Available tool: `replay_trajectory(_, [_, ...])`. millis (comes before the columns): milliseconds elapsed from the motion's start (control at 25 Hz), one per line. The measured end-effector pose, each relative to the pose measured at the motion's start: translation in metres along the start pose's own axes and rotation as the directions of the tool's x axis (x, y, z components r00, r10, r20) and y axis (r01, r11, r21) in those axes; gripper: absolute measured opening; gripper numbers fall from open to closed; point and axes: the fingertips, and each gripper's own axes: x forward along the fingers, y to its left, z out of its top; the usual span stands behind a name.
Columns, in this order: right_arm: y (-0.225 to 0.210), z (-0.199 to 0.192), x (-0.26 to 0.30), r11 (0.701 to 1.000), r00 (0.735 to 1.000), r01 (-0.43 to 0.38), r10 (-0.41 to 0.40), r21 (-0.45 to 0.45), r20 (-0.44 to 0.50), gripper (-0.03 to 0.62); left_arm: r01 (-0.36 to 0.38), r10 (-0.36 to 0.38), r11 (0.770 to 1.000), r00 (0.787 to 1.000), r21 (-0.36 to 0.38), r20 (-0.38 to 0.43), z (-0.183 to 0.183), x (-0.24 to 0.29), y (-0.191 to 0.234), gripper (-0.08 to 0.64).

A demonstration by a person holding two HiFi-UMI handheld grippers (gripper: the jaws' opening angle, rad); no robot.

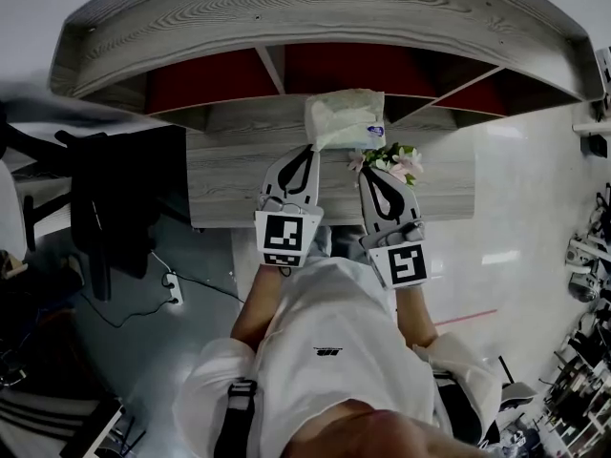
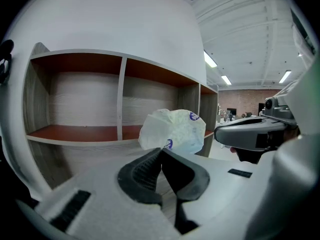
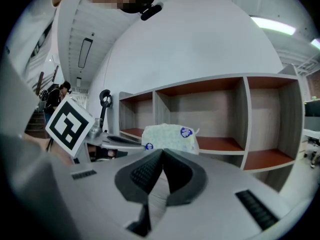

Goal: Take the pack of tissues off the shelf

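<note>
The pack of tissues (image 1: pixel 344 117) stands on the grey counter (image 1: pixel 229 175) just in front of the shelf (image 1: pixel 315 17), before its middle compartments, outside their red-floored openings. Out from the shelf, bare counter runs on to its front edge, and more bare counter lies along the shelf front toward its left end. A small bunch of flowers (image 1: pixel 389 158) sits farther from the shelf than the pack, toward the shelf's right end.

The left gripper (image 1: pixel 307 149) points at the shelf, its tip close under the pack; whether it touches cannot be told. Its fingers (image 2: pixel 142 171) are pressed together at the tips, nothing between them. The right gripper (image 1: pixel 372 172) lies farther from the shelf, beside the flowers. Its fingers (image 3: pixel 140 174) also meet at the tips, with nothing held.
</note>
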Motion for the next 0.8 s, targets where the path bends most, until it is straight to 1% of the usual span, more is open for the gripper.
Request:
replay_trajectory(400, [0.001,-0.027,-0.003,1.0,0.999,-0.001,0.002,0.02,-0.048,0.026,0.007,-0.008,1.0,0.998,-0.013,-0.055,-0.033,-0.003,-0.007,0.029])
replay_trajectory(600, [-0.001,-0.045,0.002,1.0,0.997,-0.004,0.006,0.03,-0.073,0.026,0.007,-0.009,1.0,0.996,-0.02,-0.091,-0.056,0.002,-0.006,0.029])
replay_trajectory(800, [0.001,-0.067,0.008,0.999,0.995,-0.01,0.014,0.042,-0.103,0.026,-0.009,0.004,0.999,0.992,-0.038,-0.126,-0.081,0.002,0.0,0.029])
